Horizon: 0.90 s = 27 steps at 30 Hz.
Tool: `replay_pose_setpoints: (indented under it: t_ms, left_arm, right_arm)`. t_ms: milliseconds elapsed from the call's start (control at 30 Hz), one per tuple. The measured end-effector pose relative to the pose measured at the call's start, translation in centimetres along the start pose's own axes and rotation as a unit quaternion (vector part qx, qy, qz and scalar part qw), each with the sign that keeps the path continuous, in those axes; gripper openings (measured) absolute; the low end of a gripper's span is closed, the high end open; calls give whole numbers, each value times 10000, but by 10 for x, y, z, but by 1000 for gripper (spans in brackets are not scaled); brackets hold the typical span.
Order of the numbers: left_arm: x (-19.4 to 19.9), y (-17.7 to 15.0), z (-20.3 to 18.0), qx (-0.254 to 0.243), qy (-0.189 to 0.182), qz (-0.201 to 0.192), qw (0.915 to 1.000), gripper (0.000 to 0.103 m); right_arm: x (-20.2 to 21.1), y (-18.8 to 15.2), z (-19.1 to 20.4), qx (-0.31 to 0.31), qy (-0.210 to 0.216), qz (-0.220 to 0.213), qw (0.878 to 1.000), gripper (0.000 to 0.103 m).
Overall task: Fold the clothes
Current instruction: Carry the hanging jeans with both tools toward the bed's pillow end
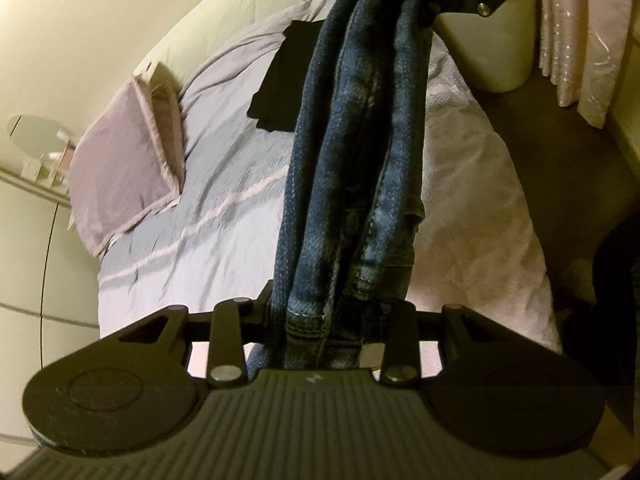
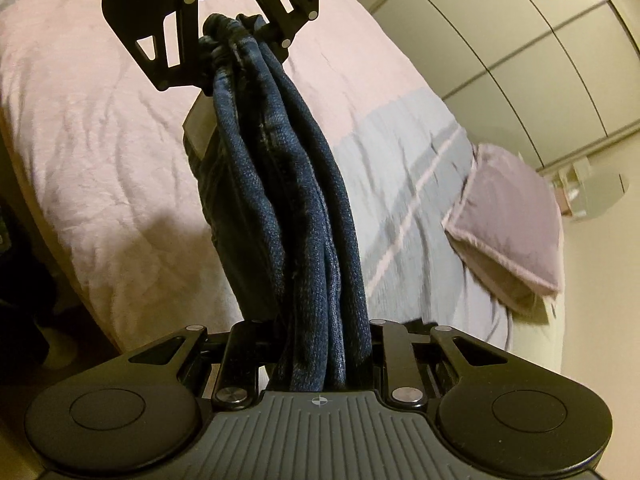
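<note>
Spanning the gap between both grippers, the jeans (image 1: 352,152) hang as a bunched rope of denim, long axis running straight from one gripper to the other. In the left wrist view, the left gripper (image 1: 320,320) is clenched on the hemmed end nearest its camera, and the denim runs away and up to the right gripper (image 1: 424,4) at the top edge. In the right wrist view, the right gripper (image 2: 320,352) clamps the near end; the far end is pinched by the left gripper (image 2: 236,40). Neither hand is nearer: each holds one end. The garment is airborne, clear of the bed (image 2: 100,120) below. Farther off lie a black folded item (image 1: 280,84) and a pillow (image 1: 124,156); lowering should keep this axis along the bed's open area
</note>
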<state>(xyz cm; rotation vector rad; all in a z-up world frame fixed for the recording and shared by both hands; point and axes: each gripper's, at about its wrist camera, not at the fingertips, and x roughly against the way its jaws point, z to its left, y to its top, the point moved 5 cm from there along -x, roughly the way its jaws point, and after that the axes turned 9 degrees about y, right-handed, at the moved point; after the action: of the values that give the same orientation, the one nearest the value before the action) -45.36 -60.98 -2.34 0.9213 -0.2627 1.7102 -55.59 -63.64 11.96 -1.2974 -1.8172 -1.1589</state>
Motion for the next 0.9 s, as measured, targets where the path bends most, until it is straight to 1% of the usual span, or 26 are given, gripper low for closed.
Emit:
replay_pose_setpoints:
  t_ms: [133, 300, 467, 633, 700, 800, 900]
  left_arm:
    - [-16, -1, 6, -212, -19, -151, 9997, 34]
    - [-30, 11, 9, -384, -104, -345, 9986, 33]
    - [-50, 46, 14, -494, -135, -577, 9970, 33]
    - [-78, 105, 28, -567, -60, -797, 9952, 33]
    - [-97, 135, 36, -548, 16, -838, 9950, 33]
    - [-130, 183, 50, -491, 148, -862, 9950, 33]
    - [-173, 240, 69, -363, 311, -774, 9959, 33]
  right_arm:
    - [-10, 0, -2, -237, -39, 107, 9997, 22]
    - [-17, -7, -8, -487, -49, 219, 9986, 22]
    - [-18, -32, -30, -705, -133, 347, 9968, 22]
    - [-14, -71, -67, -852, -271, 425, 9951, 22]
    - [-14, -93, -91, -836, -335, 417, 9951, 22]
    - [-21, -135, -140, -767, -409, 362, 9956, 22]
    - [-35, -181, -198, -667, -482, 284, 9962, 22]
